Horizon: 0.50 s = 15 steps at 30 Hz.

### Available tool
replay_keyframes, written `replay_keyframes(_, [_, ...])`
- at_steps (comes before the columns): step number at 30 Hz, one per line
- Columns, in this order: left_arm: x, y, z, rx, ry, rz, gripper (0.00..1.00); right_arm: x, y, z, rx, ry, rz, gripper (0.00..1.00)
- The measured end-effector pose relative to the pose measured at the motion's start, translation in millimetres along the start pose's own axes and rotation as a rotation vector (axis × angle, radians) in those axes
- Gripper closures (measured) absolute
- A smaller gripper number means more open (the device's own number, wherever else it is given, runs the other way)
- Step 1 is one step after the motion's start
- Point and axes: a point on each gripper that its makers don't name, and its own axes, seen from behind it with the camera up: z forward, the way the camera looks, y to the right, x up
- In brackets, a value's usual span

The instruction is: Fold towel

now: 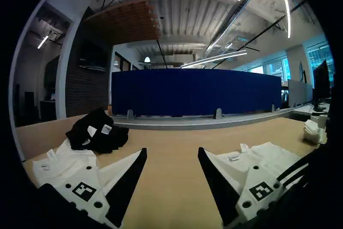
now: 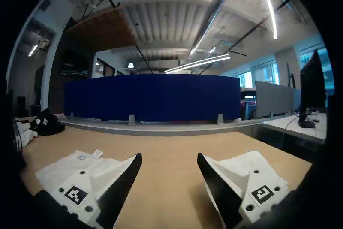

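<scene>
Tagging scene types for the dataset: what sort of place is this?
Most likely an open-plan office. A blue partition screen runs along the back of a wooden desk, a monitor stands on a neighbouring desk, and long strip lights hang under an exposed ceiling.

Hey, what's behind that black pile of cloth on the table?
Behind the black cloth pile runs a grey ledge carrying the blue divider screen. The pile hides the stretch of wooden table directly behind it.
</scene>
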Motion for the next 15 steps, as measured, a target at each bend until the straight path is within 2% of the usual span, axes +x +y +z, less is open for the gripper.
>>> replay_keyframes(15, [0.0, 0.8, -0.8, 0.0, 0.0, 0.0, 0.12, 0.5, -0.9, -0.7, 0.0, 0.0, 0.001, 0.0])
